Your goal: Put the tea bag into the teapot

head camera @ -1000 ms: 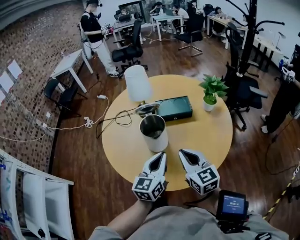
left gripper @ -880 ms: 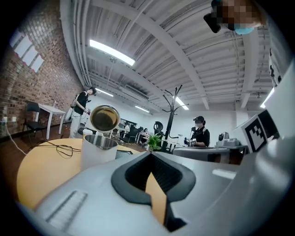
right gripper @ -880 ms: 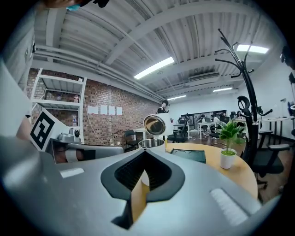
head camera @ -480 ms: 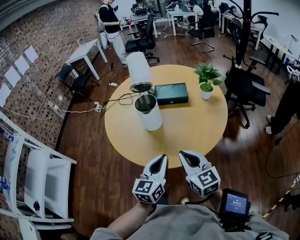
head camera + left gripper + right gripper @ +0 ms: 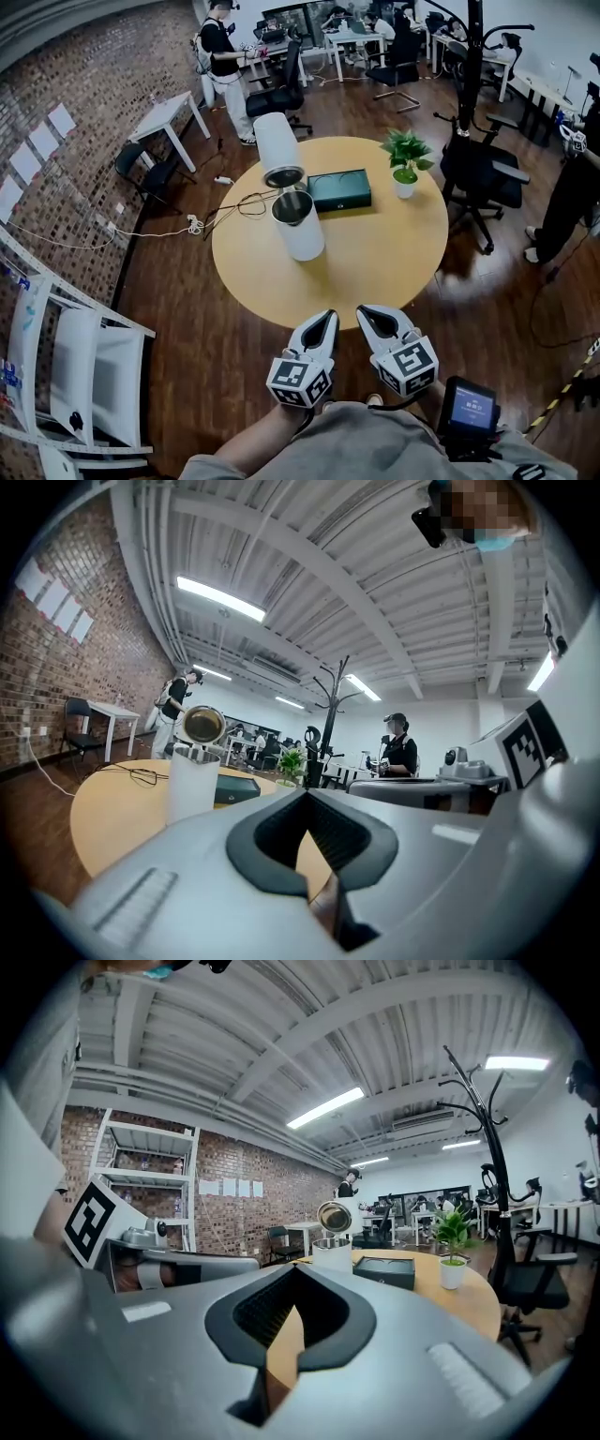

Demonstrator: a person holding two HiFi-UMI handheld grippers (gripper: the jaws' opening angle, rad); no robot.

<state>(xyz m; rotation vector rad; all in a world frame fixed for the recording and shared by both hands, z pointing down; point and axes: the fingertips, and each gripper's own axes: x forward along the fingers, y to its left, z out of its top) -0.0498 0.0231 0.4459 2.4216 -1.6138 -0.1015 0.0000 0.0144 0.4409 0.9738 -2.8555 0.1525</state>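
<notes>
the teapot [image 5: 302, 234] stands upright on the round yellow table [image 5: 375, 258], a white cylinder with its mouth open and its shiny round lid [image 5: 281, 175] raised just behind it. a dark green box [image 5: 339, 188] lies flat just behind and to the right of the teapot, close but apart from it. a small potted plant [image 5: 405, 161] stands further right of the teapot, past the box. a loop of dark cable [image 5: 246, 202] lies on the table to the teapot's left.

both tongs are well apart from the teapot, on the near side of it, held off the table's near edge over the wooden floor. the left tongs [image 5: 325, 317] and the right tongs [image 5: 366, 311] sit side by side, near each other, both pointing toward the teapot. each pair is closed narrow, tips together, with nothing between them; each gripper view shows only table and floor through the gap behind the tips.

far behind the teapot a person [image 5: 223, 56] stands among office chairs.
</notes>
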